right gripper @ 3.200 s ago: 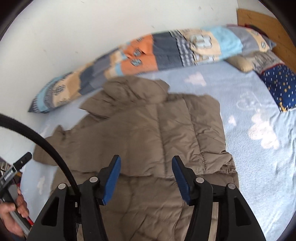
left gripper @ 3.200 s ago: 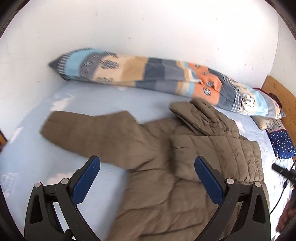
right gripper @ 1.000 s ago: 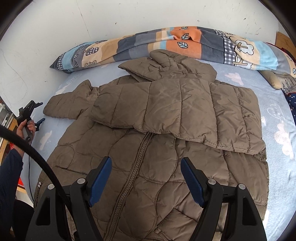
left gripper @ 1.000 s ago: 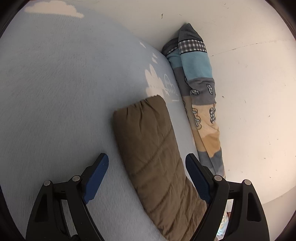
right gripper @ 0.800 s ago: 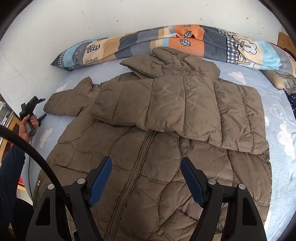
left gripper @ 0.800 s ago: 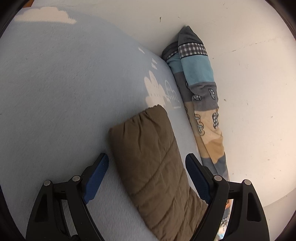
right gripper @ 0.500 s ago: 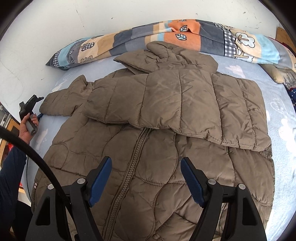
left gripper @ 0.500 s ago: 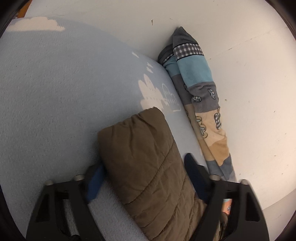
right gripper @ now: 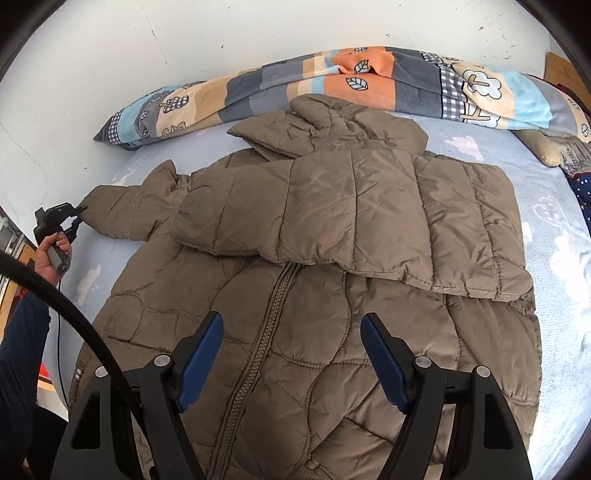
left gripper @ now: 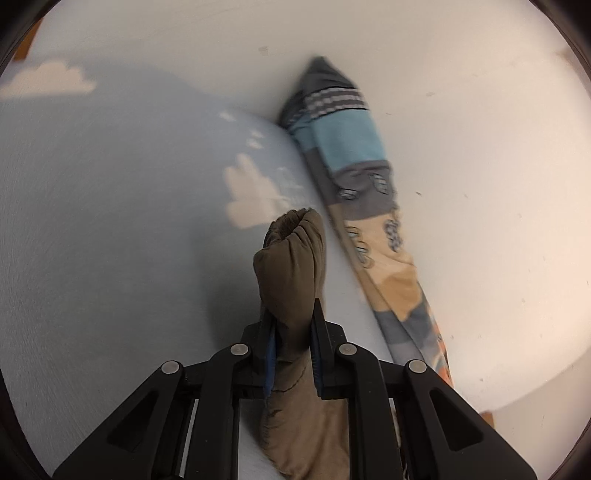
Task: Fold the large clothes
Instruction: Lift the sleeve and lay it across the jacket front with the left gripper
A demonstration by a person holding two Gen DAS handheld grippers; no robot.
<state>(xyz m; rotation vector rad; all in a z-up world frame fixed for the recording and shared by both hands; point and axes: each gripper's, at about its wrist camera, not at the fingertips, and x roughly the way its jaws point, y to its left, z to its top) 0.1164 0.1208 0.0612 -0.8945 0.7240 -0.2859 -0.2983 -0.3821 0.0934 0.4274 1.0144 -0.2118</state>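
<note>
While my left gripper (left gripper: 291, 328) pinches the cuff end of the sleeve (left gripper: 291, 266), its blue-padded jaws stand close together with the quilted brown cloth bunched and puckered between them.

Item: jacket (right gripper: 332, 295), brown, padded, matt and creased. It lies flat on the bed (right gripper: 554, 229), front up, with a zip (right gripper: 266, 325) down the middle. The lower body is stitched in wavy curved panels; the sleeves are stitched in straight bands.

Item: hood (right gripper: 325, 125), rumpled, at the far end, touching the quilt (right gripper: 351, 85).

Item: right-hand sleeve (right gripper: 351, 221), folded across the chest, lying in a broad flat slab over the zip's top.

Item: my right gripper (right gripper: 291, 354), jaws wide apart, holding nothing, above the jacket's lower front. The fingers (right gripper: 384, 354) carry ribbed blue pads on black frames.

Item: bed sheet, pale blue, soft nap, printed with white clouds.

Item: quilt, rolled long against the white wall (right gripper: 221, 33), patchwork blocks of grey, orange, cream and light blue with leaf and tree prints.

From the right wrist view, my left hand (right gripper: 51, 254) grips its tool at the sleeve's tip, at the bed's left edge.
</note>
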